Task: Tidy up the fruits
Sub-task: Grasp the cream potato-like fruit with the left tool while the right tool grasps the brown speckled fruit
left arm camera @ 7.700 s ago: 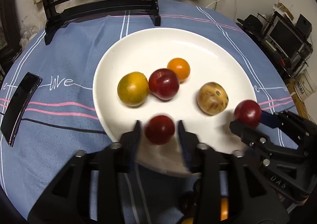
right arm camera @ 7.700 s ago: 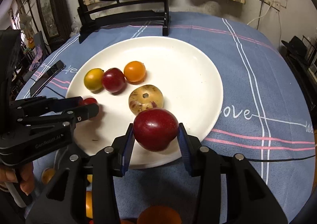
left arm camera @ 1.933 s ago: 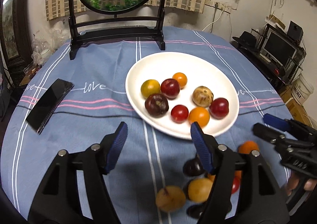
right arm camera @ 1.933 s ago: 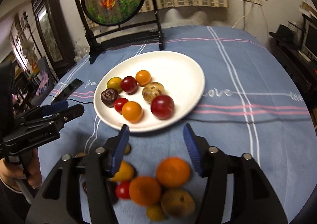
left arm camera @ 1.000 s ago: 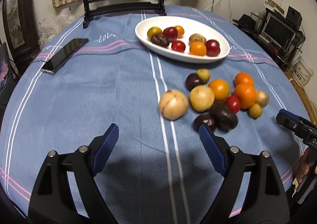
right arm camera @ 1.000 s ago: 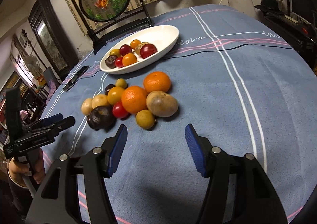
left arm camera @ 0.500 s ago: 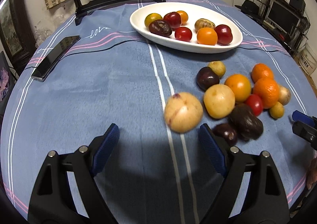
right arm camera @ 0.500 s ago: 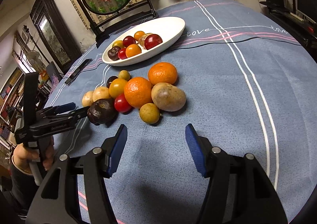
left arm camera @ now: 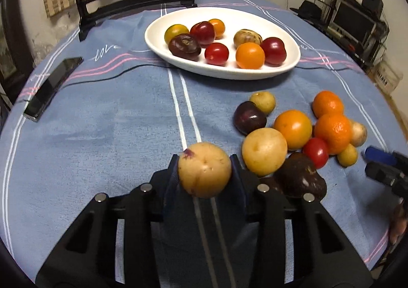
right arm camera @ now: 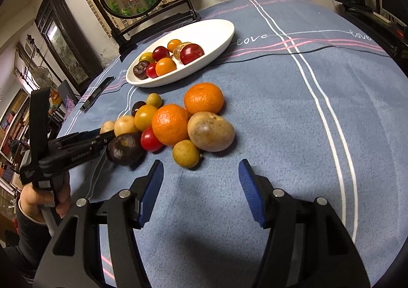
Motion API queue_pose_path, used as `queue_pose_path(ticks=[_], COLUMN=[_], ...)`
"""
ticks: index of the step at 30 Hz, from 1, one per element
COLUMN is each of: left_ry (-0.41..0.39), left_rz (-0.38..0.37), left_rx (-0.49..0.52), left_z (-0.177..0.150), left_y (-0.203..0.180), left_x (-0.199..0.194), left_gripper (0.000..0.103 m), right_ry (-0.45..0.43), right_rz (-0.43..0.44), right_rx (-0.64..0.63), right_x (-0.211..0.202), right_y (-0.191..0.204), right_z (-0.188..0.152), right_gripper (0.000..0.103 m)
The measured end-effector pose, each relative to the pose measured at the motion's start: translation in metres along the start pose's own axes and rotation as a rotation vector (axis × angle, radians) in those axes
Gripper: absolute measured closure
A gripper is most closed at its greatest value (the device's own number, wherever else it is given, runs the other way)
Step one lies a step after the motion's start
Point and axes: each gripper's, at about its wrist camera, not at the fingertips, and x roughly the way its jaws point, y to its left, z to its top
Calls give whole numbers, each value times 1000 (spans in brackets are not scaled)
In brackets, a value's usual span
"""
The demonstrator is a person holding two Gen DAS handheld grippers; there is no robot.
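**Tan fruit caught between the left jaws**

Tablecloth (left arm camera: 102,135), blue with white and pink stripes, covers the round table and carries everything else. On its far half sits the white plate (left arm camera: 290,58), holding eight small fruits: dark red, orange, yellow-green, one mottled tan and one dark purple. Left of the plate a black phone (left arm camera: 52,87) lies flat on the cloth.

Nearer the cameras, a loose pile of fruit (right arm camera: 170,124) lies on the bare cloth, well apart from the plate: two oranges, a brownish oval fruit, yellow and tan round ones, a red tomato-like one and dark purple ones, most of them touching.

The left gripper (left arm camera: 205,173) has just been closing, and its jaws now stand narrow, one pad against each side of a round tan fruit (left arm camera: 204,173) with a purple spot near its top. That fruit sits squarely between the fingertips, at the left edge of the pile, just beside a second pale yellow fruit (left arm camera: 264,151). Whether it is off the cloth cannot be told.

The right gripper (right arm camera: 201,191) hangs with its blue pads about half apart and nothing between them; the pile lies just beyond its tips, the small yellow fruit (right arm camera: 186,153) nearest.
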Motion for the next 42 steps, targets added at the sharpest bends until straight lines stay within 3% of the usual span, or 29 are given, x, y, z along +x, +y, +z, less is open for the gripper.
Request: queue_pose_path(ticks=[13,22,26,33,39,42], left_ry=[2,4,4,1,1,2], left_rz=[-43,-46,-46,-54,-51,-47], left_rx=[-36,-39,-39,-54,-50,-48], left_z=[-6,-6,-6,-7,-11,-10], left_y=[8,8,8,10,9,8], left_x=[-3,-3,-2,-4,-7,-6], left_gripper=[63,62,62,63,63,63], right_ry=[4,-6,-3,0,-93,-65], right_rz=[-95,-63,-19,7,-54,-61], right_rx=[9,33,34,63,-10,-40], right_x=[16,30,29,21,-9,-5], right_y=[-5,-7,-6,-10,-4,-3], right_z=[23,33,33,29,29,27], right_gripper=[41,41,55,58,58,57])
